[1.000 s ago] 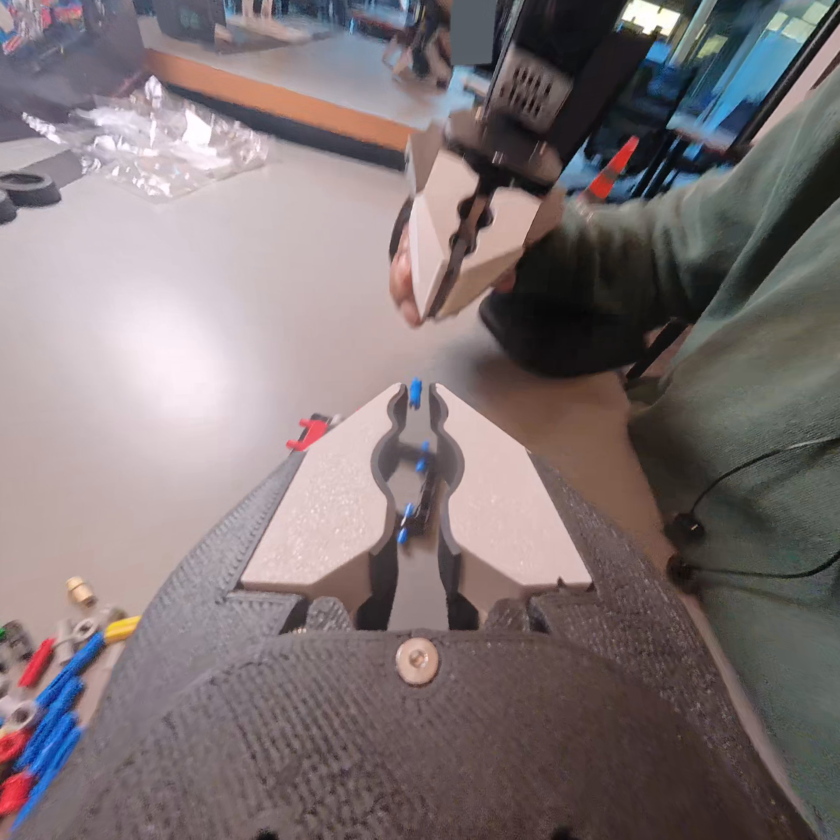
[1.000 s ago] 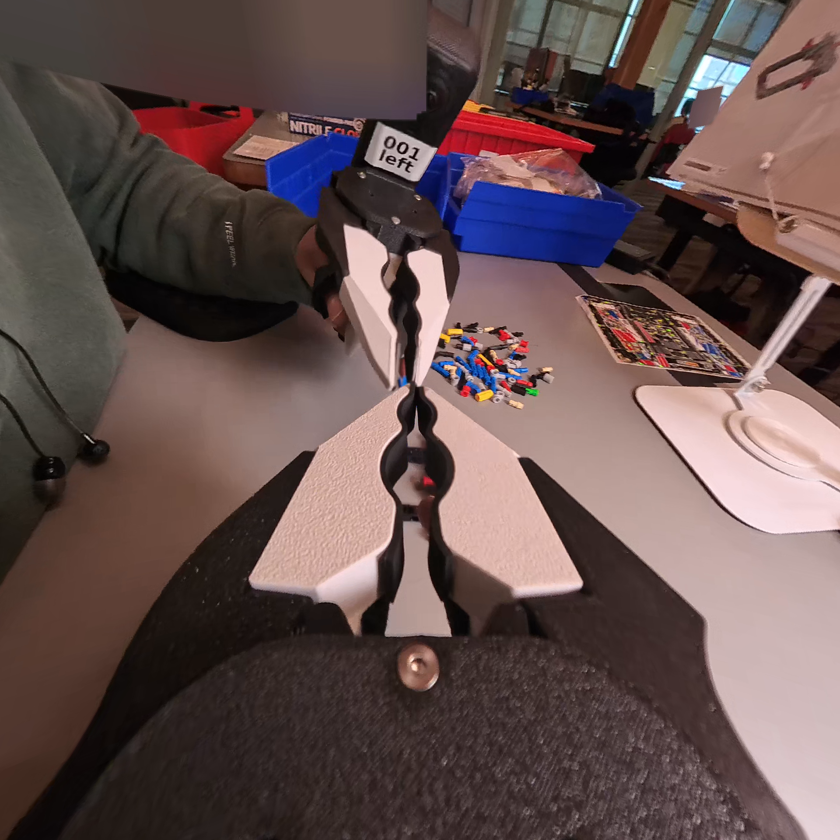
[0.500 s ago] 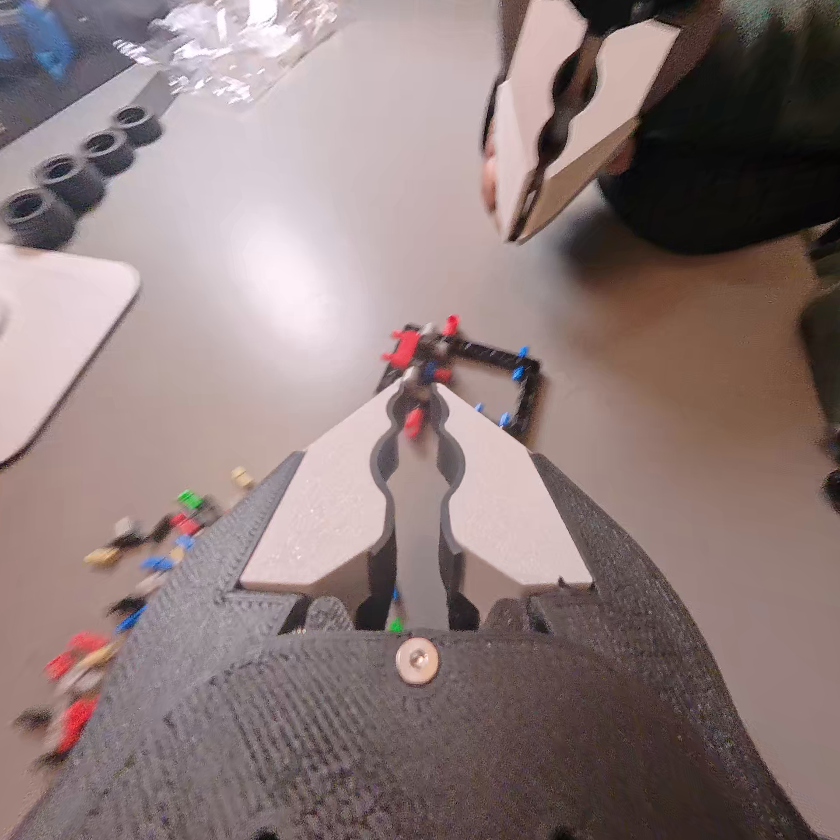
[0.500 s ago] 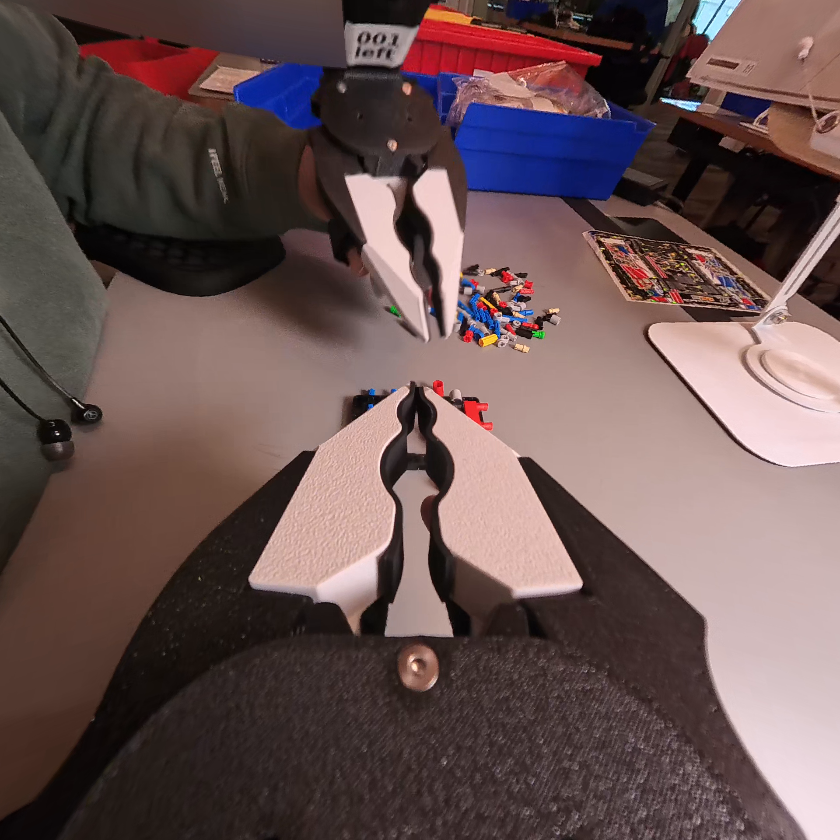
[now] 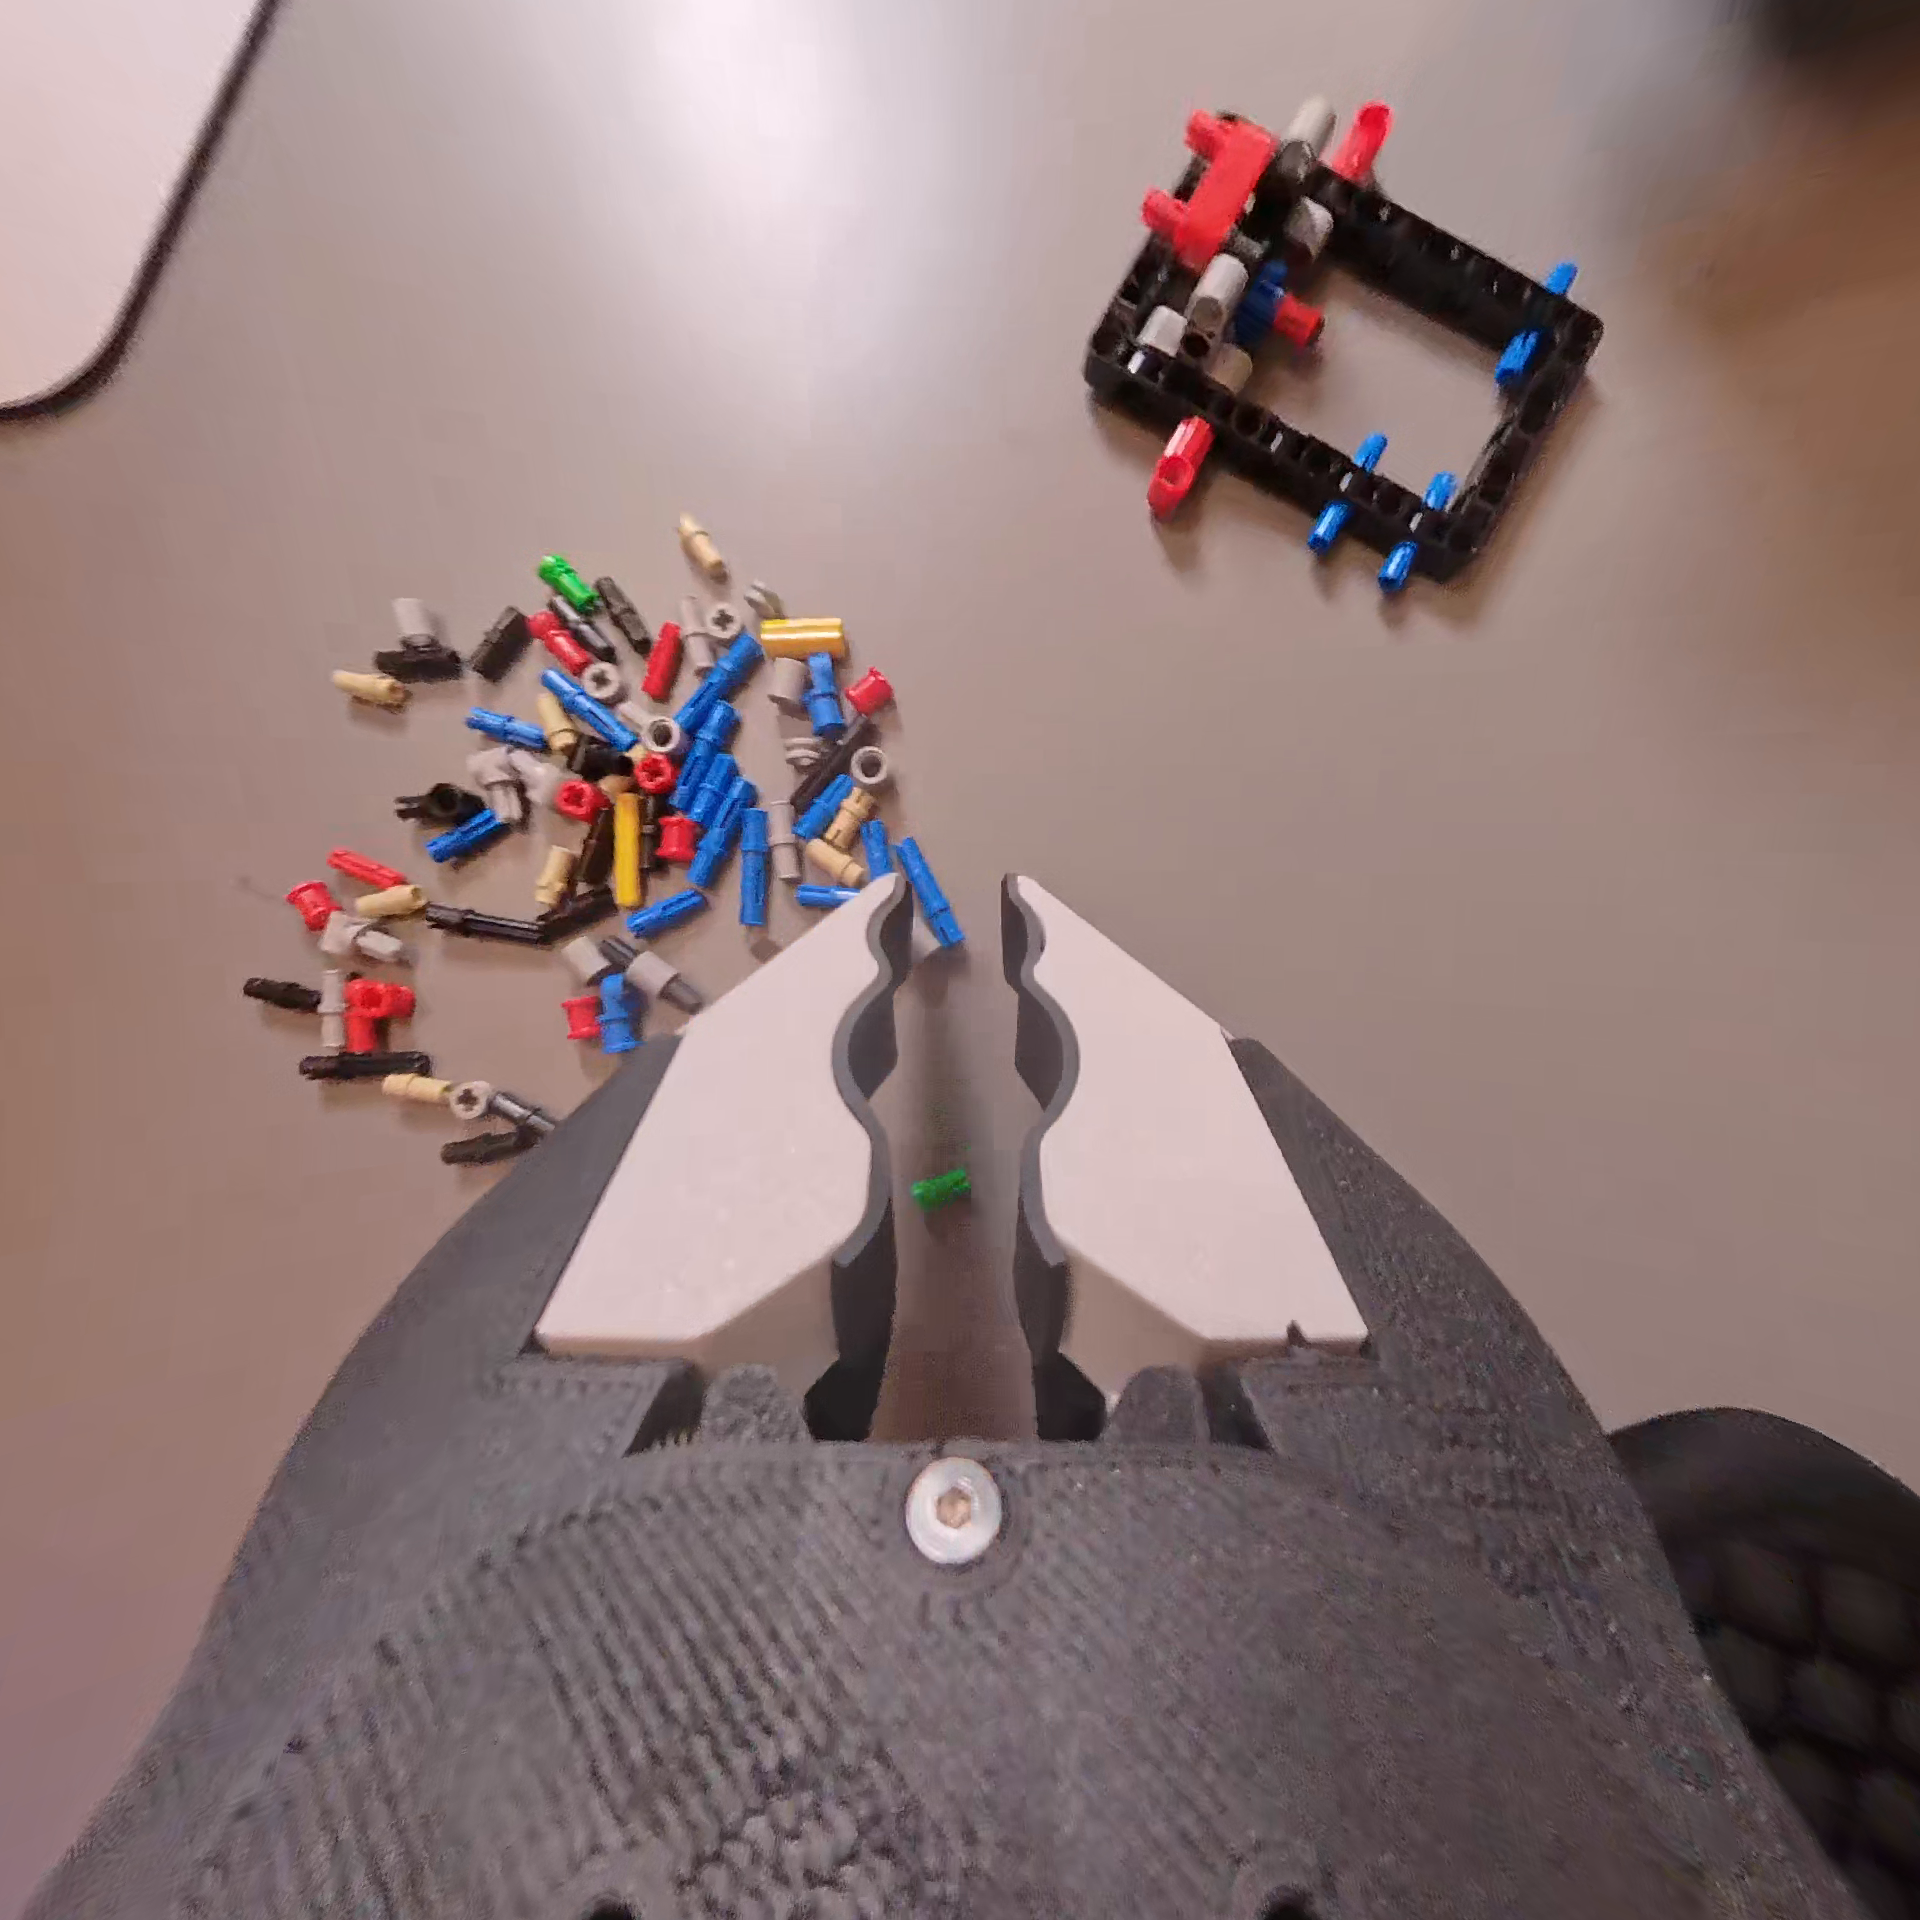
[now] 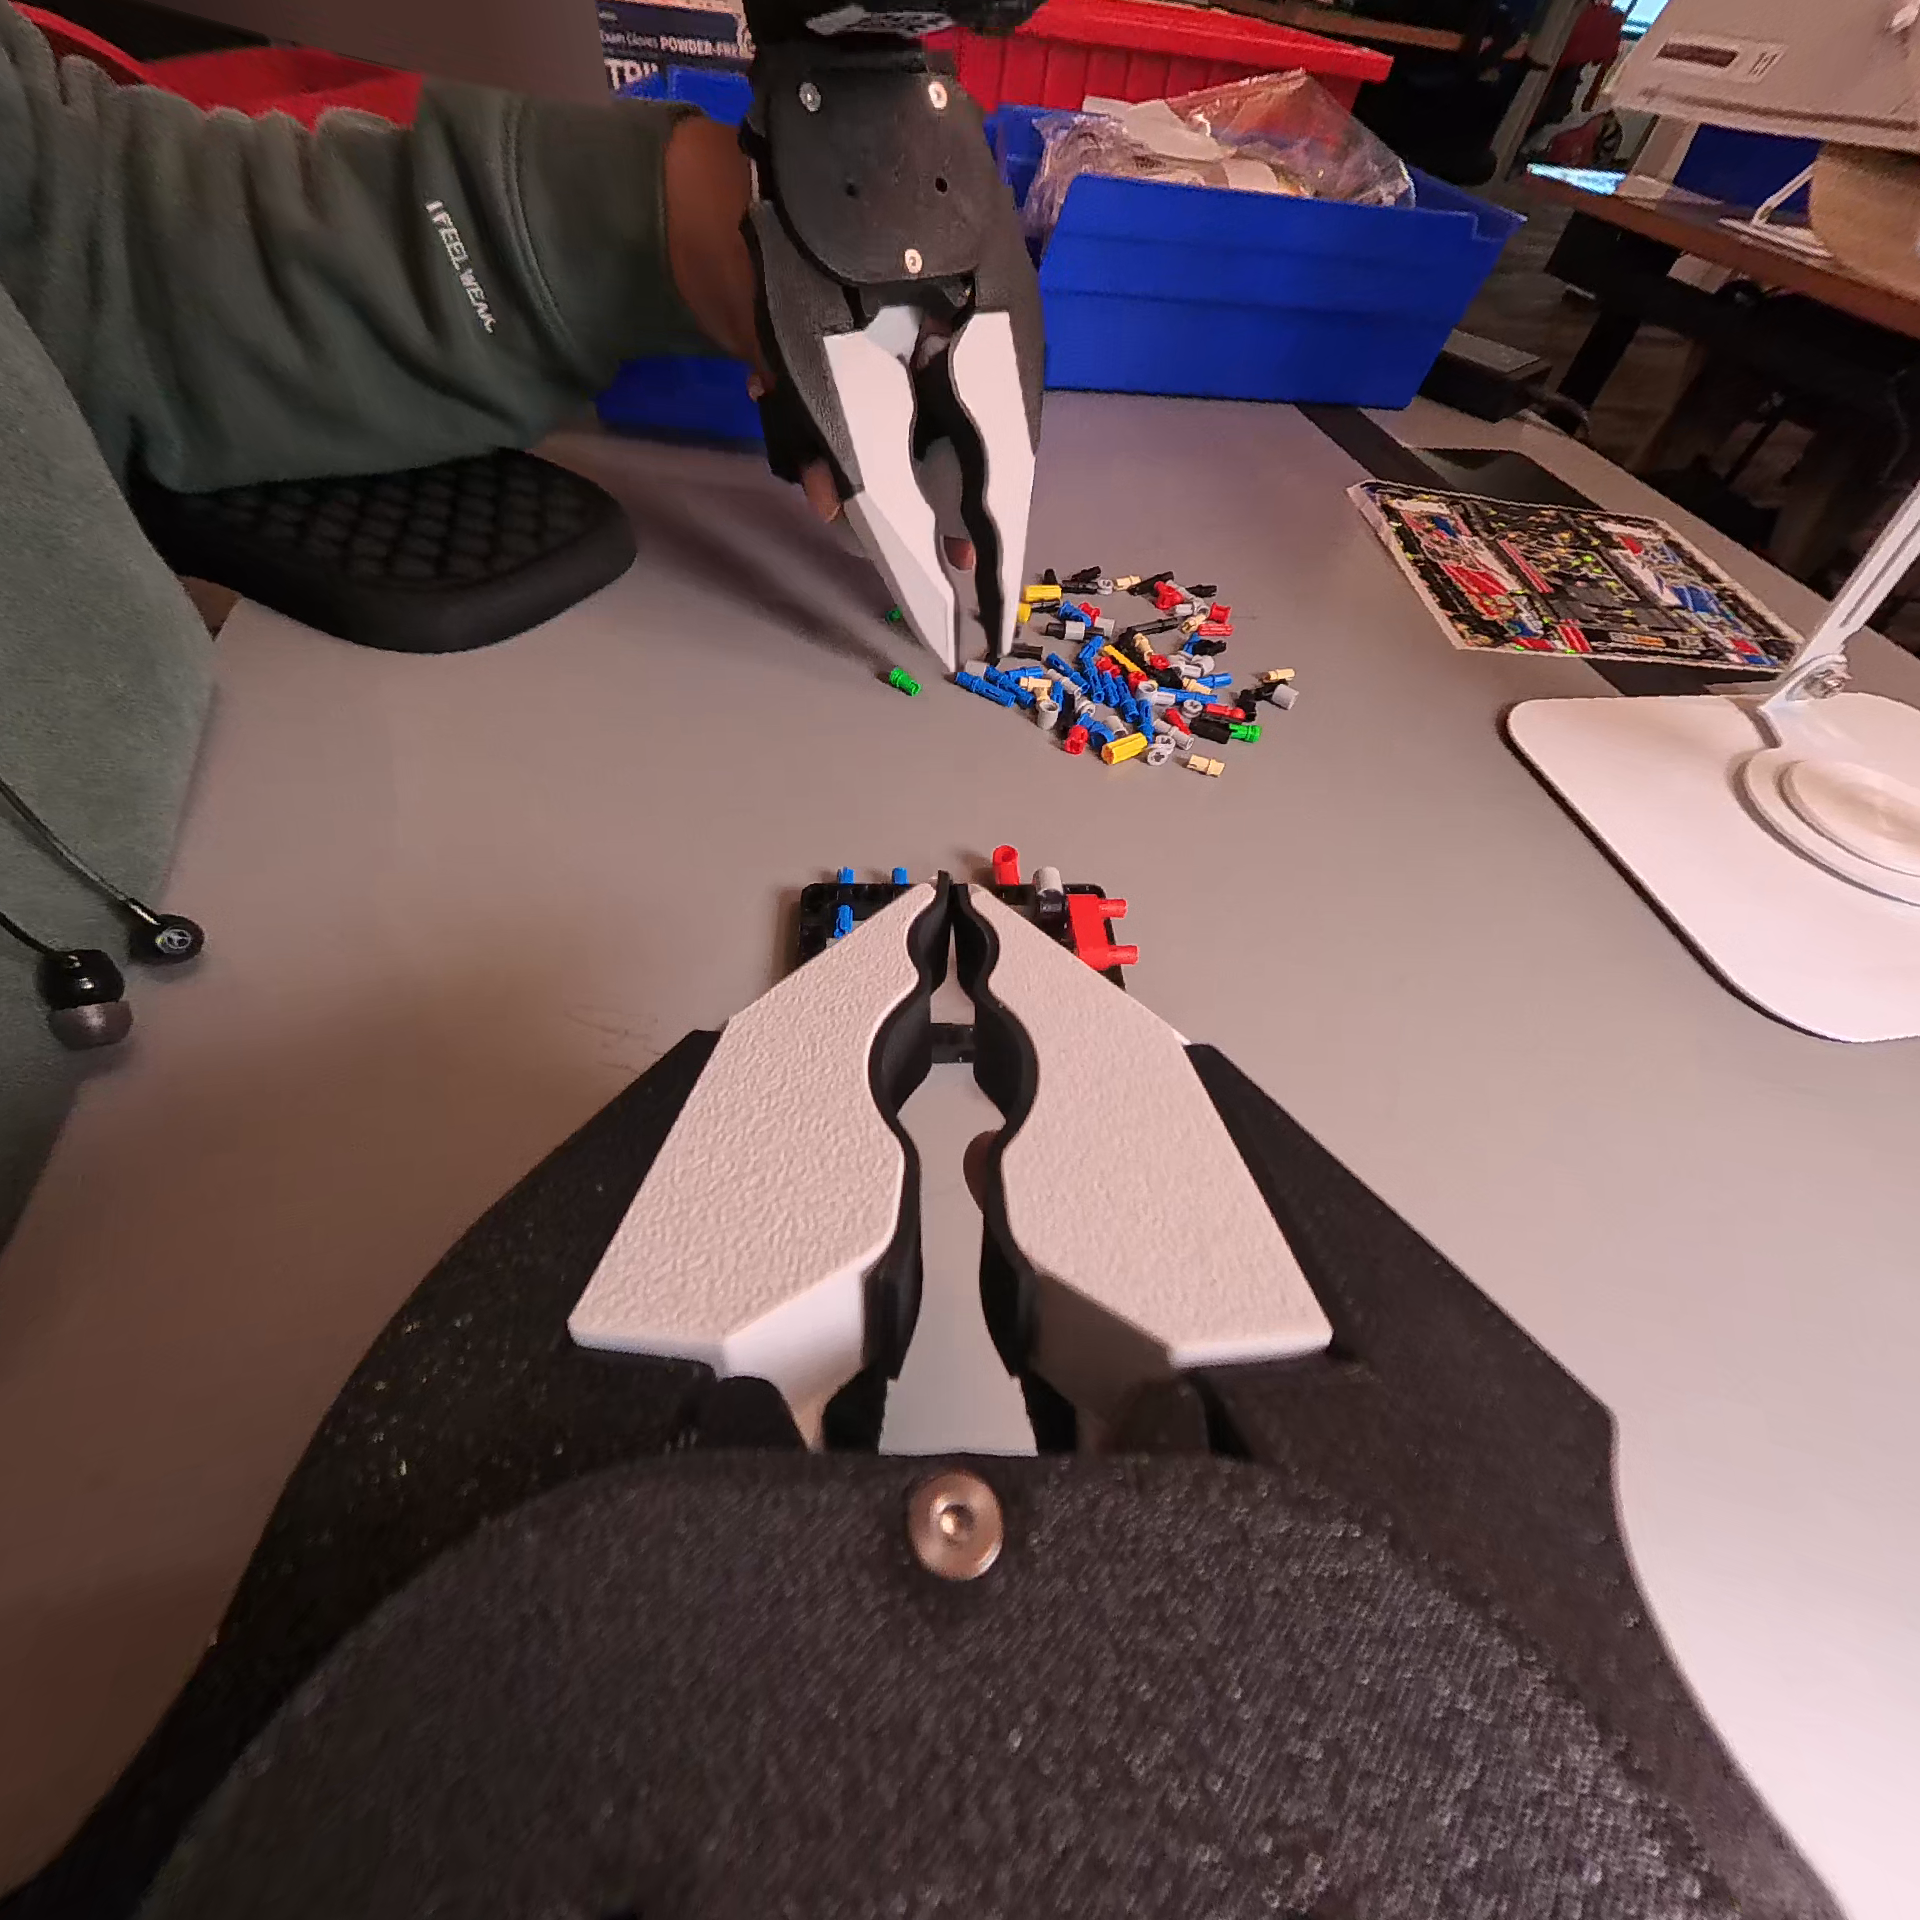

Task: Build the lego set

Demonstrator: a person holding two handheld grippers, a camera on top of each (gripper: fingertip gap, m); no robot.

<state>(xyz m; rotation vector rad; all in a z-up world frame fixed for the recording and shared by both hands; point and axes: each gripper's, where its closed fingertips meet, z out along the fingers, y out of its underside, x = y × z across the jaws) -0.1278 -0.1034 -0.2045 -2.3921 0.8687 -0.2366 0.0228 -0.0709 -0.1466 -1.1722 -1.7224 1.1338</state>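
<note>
Left gripper (image 5: pixel 956 899) slightly open and empty at pile of loose pins (image 5: pixel 665 790); right gripper (image 6: pixel 948 896) closed, empty, over black frame (image 5: pixel 1340 343)

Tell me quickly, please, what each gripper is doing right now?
Left gripper: open, empty, tips at the pile of loose pins.
Right gripper: shut, holding nothing visible, above the black frame.

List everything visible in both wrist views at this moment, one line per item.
black frame assembly: one, black with red, grey, blue pins, on table
loose pin pile: many, mixed colours, beside left gripper tips
green pin: one, apart from pile
table: one, grey
instruction sheet: one, multicoloured, far side
white stand base: one
blue bins: behind table
black pad: one, under sleeve
left gripper: open
right gripper: shut, empty, above frame
</note>
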